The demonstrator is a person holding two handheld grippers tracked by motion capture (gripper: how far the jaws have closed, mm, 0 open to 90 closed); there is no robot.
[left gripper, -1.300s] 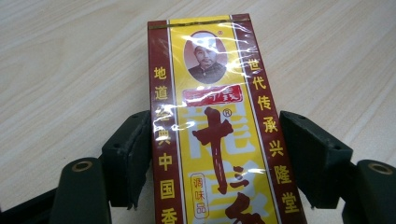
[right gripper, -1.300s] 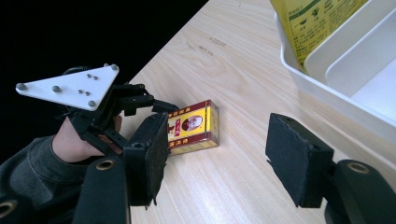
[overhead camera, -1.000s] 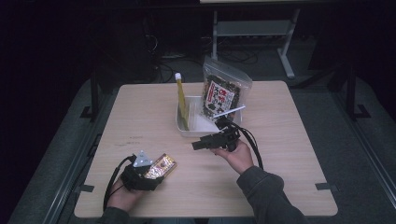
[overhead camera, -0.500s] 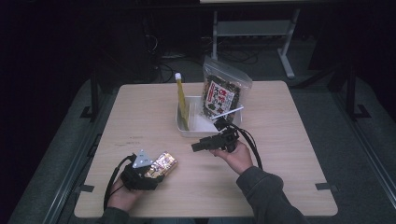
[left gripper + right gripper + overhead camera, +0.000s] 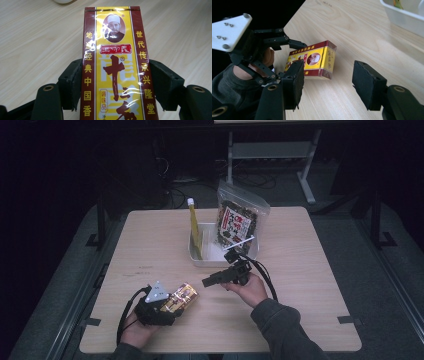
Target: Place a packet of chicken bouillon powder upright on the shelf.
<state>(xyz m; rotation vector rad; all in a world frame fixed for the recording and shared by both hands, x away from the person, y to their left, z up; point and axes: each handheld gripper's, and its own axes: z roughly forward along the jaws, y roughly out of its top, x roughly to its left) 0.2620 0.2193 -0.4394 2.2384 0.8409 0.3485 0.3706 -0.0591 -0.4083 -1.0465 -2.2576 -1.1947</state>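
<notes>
A yellow and dark red box (image 5: 181, 297) printed with Chinese characters lies flat on the wooden table near its front left. My left gripper (image 5: 172, 304) is shut on it, and in the left gripper view the box (image 5: 115, 50) runs forward between the two pads (image 5: 72, 82), which press on its long sides. My right gripper (image 5: 207, 281) hovers to the right of the box and points left toward it. Its jaws have just been closing a little. In the right gripper view they (image 5: 329, 80) stand apart with nothing between them, and the box (image 5: 317, 58) and the left gripper (image 5: 294, 58) lie beyond.
A white tray (image 5: 200, 259) stands at the table's middle back, holding a tall yellow tube (image 5: 194, 227) and a leaning clear bag of dark snacks (image 5: 239, 222). Its corner (image 5: 404, 20) is at the upper right of the right gripper view. Bare wood lies around the box.
</notes>
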